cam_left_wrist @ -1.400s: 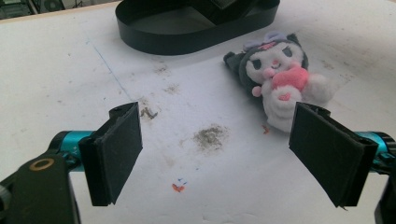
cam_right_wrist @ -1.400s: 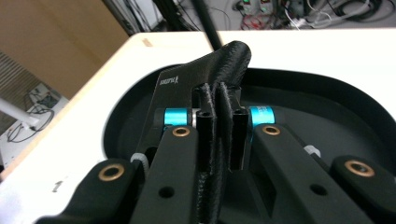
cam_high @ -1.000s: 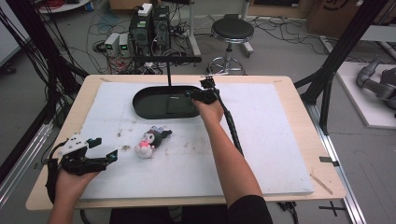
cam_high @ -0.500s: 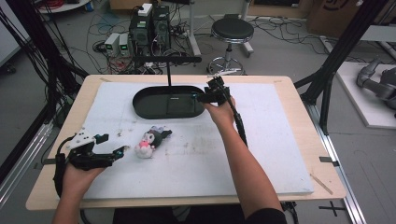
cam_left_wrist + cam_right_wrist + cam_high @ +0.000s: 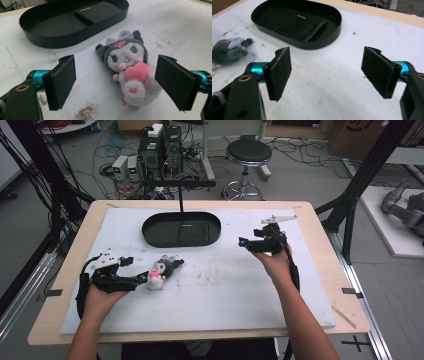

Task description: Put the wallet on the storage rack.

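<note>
Lying on the counter (image 5: 300, 290) between the released left tongs (image 5: 117, 82): plush toy (image 5: 130, 70), untouched. Just opening wide, gripping nothing, right of the black tray (image 5: 181, 229): right tongs (image 5: 329, 75).

A plush toy (image 5: 161, 273) is seen just in front of the black tray (image 5: 181, 229); the left gripper (image 5: 140, 279) is held beside it, the right gripper (image 5: 242, 241) to the tray's right.
</note>
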